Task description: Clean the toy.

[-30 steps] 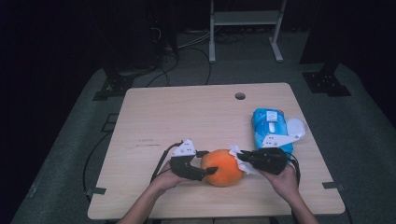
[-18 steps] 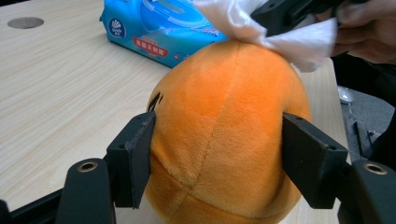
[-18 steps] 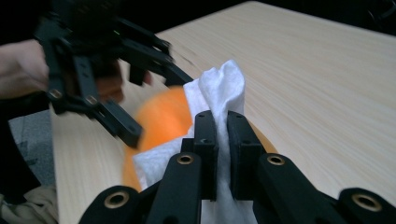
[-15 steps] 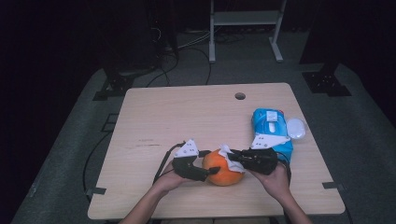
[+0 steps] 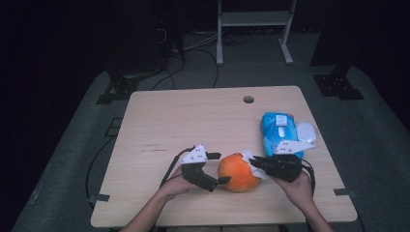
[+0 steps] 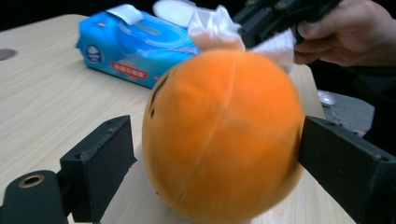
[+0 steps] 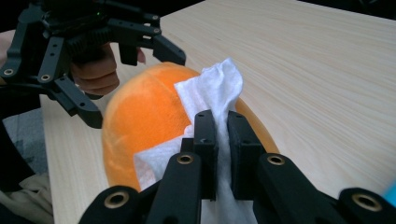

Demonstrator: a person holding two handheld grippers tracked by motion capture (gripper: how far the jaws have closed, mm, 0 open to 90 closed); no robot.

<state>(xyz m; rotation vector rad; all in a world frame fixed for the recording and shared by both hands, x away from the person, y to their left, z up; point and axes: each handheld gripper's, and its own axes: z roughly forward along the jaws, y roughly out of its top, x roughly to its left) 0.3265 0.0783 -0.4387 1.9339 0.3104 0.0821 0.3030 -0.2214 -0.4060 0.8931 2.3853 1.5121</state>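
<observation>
Orange plush ball [image 5: 238, 172] sat near the table's [image 5: 193, 116] front edge, between the left gripper's [image 5: 213, 168] jaws, just opened wide, pads off it. Right gripper [image 5: 253, 165] clamped tight on a white wipe [image 7: 212, 95], pressed against the ball. Farther back, blue wipes pack [image 5: 279, 131].

orange ball [image 5: 238, 171], white wipe [image 7: 210, 100], blue packet [image 5: 278, 126]
</observation>
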